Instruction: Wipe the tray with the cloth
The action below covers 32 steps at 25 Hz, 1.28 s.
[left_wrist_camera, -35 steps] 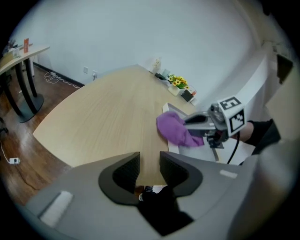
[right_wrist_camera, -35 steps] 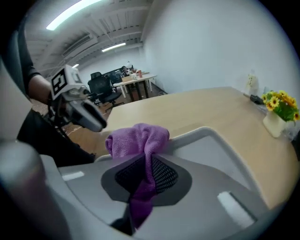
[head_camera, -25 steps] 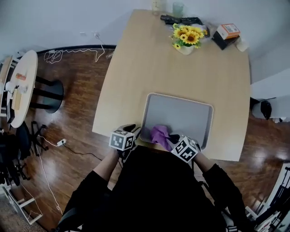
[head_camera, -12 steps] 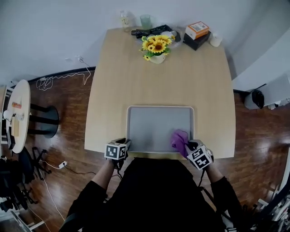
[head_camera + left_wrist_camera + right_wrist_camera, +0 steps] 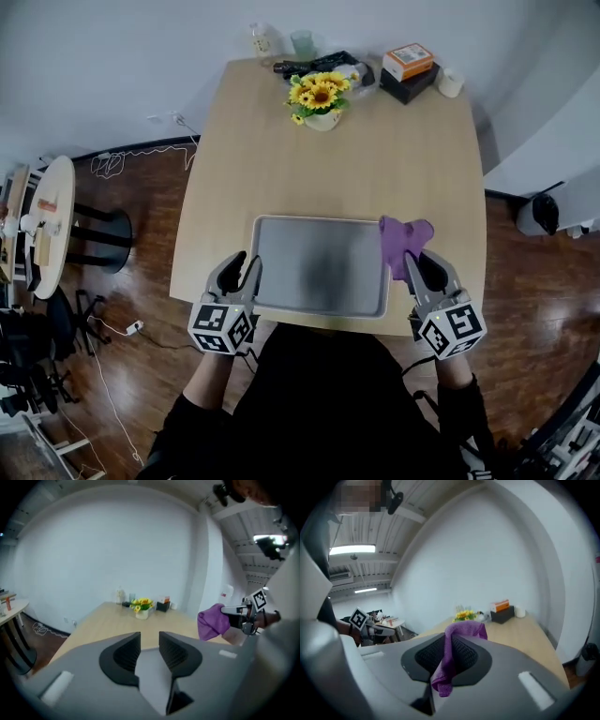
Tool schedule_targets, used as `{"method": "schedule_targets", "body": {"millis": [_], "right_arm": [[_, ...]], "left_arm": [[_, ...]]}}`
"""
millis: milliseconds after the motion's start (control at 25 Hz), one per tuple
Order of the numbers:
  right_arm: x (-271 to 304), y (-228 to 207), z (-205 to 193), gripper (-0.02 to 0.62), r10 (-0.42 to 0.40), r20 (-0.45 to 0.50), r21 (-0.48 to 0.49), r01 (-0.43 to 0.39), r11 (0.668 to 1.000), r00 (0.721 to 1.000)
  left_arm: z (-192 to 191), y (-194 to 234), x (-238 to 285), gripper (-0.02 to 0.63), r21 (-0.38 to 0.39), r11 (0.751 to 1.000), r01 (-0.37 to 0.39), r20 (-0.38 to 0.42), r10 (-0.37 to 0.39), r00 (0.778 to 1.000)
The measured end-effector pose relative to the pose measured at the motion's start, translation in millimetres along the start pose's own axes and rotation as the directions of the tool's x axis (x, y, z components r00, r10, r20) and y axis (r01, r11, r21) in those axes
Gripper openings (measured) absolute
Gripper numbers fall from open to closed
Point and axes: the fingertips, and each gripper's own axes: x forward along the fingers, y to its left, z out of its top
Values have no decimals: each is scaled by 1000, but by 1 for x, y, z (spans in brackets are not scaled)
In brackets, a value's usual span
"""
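The grey tray (image 5: 305, 251) lies flat at the wooden table's (image 5: 281, 159) front edge. My right gripper (image 5: 424, 262) hovers raised just off the tray's right edge, shut on the purple cloth (image 5: 403, 242). The cloth (image 5: 461, 631) drapes from between its jaws (image 5: 447, 643) and also shows in the left gripper view (image 5: 213, 623). My left gripper (image 5: 239, 267) is raised over the tray's left edge. Its jaws (image 5: 150, 641) stand a little apart and have just been closing, with nothing gripped between them; only pale grey shows in the gap.
At the table's far end stand a pot of sunflowers (image 5: 319, 98), an orange box on a black one (image 5: 411, 61), a white cup (image 5: 451, 82), a glass (image 5: 300, 42) and dark items (image 5: 314, 64). A round side table (image 5: 47, 220) and floor cables lie at the left.
Both grippers have risen. The right one carried the cloth from the tray's front right corner out past its right edge. The left moved from the front left corner along the left edge.
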Motion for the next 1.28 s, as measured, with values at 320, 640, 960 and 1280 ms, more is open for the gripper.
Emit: {"method": "schedule_targets", "body": {"millis": [320,640,960,1280], "right_arm": [[-38,0,82,37,-60,248,-150,100,984,967],[-13,-132,-182,40,-384,-424,-48,403,914,820],[-18,-138,-227,157,-360,-540,45,453,891,761],[-33,-74,21,149,-414,57,3,414,910,909]], "left_arm": [[68,-49,-23,72,89,995,47,231,-67,971],[50,-29,-12,69,37,997,70,179,-76,981],[33,-8,-14,69,-19,996,85,157,-81,984],[44,-17,-7,66,-5,989,149,181,-146,973]]}}
